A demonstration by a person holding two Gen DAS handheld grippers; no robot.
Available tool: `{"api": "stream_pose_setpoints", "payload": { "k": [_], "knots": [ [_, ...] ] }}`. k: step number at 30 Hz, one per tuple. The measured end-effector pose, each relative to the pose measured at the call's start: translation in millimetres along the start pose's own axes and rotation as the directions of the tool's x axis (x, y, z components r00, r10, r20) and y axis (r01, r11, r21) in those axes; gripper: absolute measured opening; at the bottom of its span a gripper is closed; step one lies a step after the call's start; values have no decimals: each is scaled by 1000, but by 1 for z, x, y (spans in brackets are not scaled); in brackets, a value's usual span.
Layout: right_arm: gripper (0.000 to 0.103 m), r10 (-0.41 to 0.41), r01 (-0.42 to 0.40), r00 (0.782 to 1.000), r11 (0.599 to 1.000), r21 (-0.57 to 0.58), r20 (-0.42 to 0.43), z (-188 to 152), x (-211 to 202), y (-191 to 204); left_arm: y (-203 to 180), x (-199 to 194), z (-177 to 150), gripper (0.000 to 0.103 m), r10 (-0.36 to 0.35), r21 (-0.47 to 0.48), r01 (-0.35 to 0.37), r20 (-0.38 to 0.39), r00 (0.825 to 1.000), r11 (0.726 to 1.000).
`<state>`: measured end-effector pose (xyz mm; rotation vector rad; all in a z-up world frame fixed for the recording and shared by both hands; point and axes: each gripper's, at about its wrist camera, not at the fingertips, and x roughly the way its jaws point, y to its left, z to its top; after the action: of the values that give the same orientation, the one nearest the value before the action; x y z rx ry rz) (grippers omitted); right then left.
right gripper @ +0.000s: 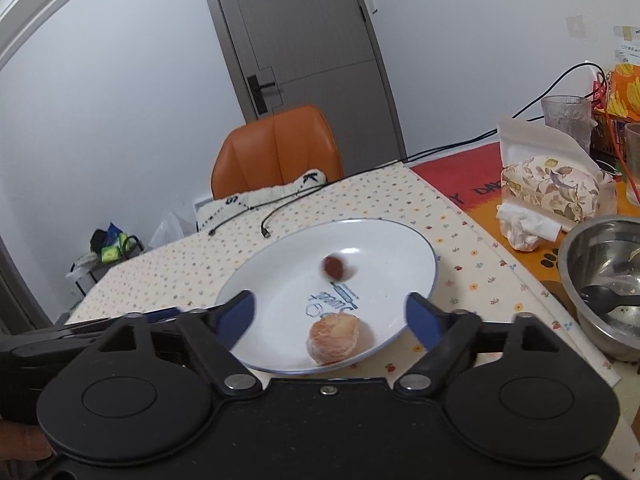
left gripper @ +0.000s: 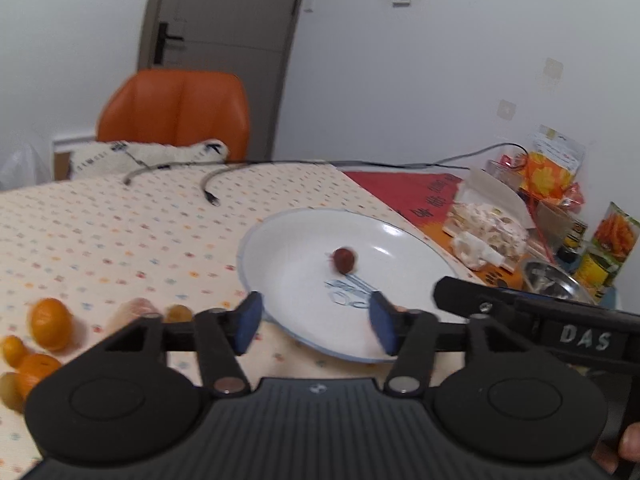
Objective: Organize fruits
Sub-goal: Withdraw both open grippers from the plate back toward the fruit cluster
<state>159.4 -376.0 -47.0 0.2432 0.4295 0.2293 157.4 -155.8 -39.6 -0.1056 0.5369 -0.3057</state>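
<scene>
A: Plate (right gripper: 416,256)?
B: White, blue rim, blue print at centre; on the dotted cloth (left gripper: 120,232); one plate, seen from both wrists.

A: Contents?
B: Small red fruit (right gripper: 334,267), blurred, near the middle, just beyond the print; peeled citrus (right gripper: 334,339), pale orange, at the near rim, between the right gripper's fingers in the right view but below them and touched by neither; hidden in the left view.

A: Left gripper (left gripper: 316,322)?
B: Jaws wide apart, nothing between the blue pads (left gripper: 249,322); held over the near-left rim of the plate.

A: Right gripper (right gripper: 332,322)?
B: Jaws wide apart, nothing held; above the near edge of the plate; in the left view it enters from the right, marked DAS.

A: Loose fruit?
B: Cluster of oranges (left gripper: 51,323) at the left on the cloth, well apart from the plate; a greenish one (left gripper: 10,390) at the frame edge; a small brownish fruit (left gripper: 179,313) and a blurred pinkish item (left gripper: 136,309) just behind the left finger; kind cannot be told.

A: Other stock?
B: Steel bowl (right gripper: 576,248) with a dark spoon (right gripper: 608,300), right of the plate; floral pouch (right gripper: 552,188) behind it; two cable ends (right gripper: 265,233) beyond the plate; orange chair (right gripper: 276,144) at the far side.
</scene>
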Motion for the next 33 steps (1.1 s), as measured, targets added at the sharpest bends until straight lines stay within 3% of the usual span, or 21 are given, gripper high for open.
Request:
{"api": "stream_pose_setpoints", "payload": {
  "k": [1, 3, 7, 18, 24, 33],
  "knots": [
    [97, 5, -5, 1000, 1000, 3, 12, 0, -2, 2, 3, -4, 0, 73, 11, -6, -11, 8, 1000, 1000],
    [102, 22, -23, 999, 1000, 8, 36, 0, -5, 4, 10, -11, 0, 78, 30, -19, -30, 23, 999, 999],
    [103, 61, -62, 997, 998, 24, 46, 1, -7, 8, 19, -21, 0, 82, 82, -17, -81, 39, 996, 997],
    [103, 73, -74, 997, 997, 38, 25, -2, -2, 28, 42, -47, -3, 90, 138, -47, -135, 61, 989, 990],
    [103, 147, -148, 989, 988, 39, 36, -2, -2, 37, 49, -58, -2, 92, 171, -35, -169, 72, 983, 985],
    [103, 181, -182, 983, 982, 44, 16, -4, 6, 47, 65, -73, -7, 92, 173, -51, -171, 58, 983, 984]
  ]
}}
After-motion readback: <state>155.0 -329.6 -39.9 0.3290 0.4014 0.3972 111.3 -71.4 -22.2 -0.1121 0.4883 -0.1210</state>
